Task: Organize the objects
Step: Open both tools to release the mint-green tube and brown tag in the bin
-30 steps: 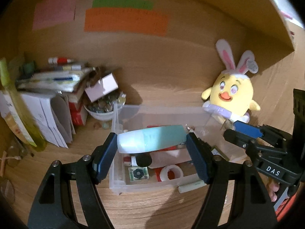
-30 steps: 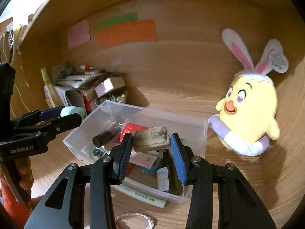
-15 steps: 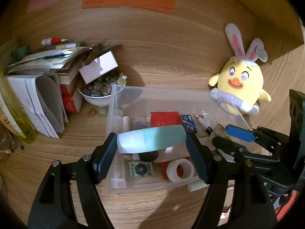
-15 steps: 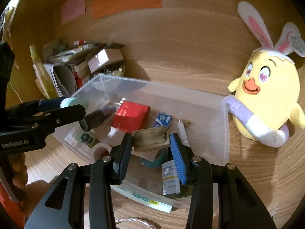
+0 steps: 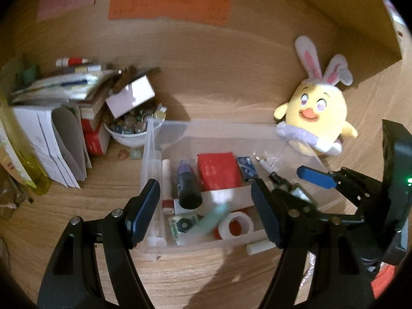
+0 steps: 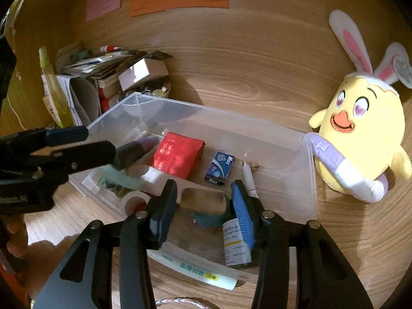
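Note:
A clear plastic bin (image 5: 152, 154) (image 6: 296, 139) sits on the wooden desk and holds a red box (image 5: 219, 171) (image 6: 177, 154), a blue Max box (image 6: 220, 167), a dark purple bottle (image 5: 188, 185), a tape roll (image 5: 235, 225) and a pen. My left gripper (image 5: 206, 211) is open above the bin's front; a blurred mint-green tube (image 5: 211, 219) (image 6: 121, 177) drops into the bin below it. My right gripper (image 6: 203, 208) is open; a worn brownish block (image 6: 203, 199) falls free between its pads, blurred, over the bin.
A yellow chick plush with bunny ears (image 5: 316, 118) (image 6: 360, 134) stands right of the bin. A stack of papers and boxes (image 5: 64, 95) and a bowl of trinkets (image 5: 128, 128) crowd the left. A white tube (image 6: 195, 267) lies in front of the bin.
Both grippers opened. The mint-green tube left my left gripper and drops into the bin. The brownish block came loose from my right gripper's pads and drops.

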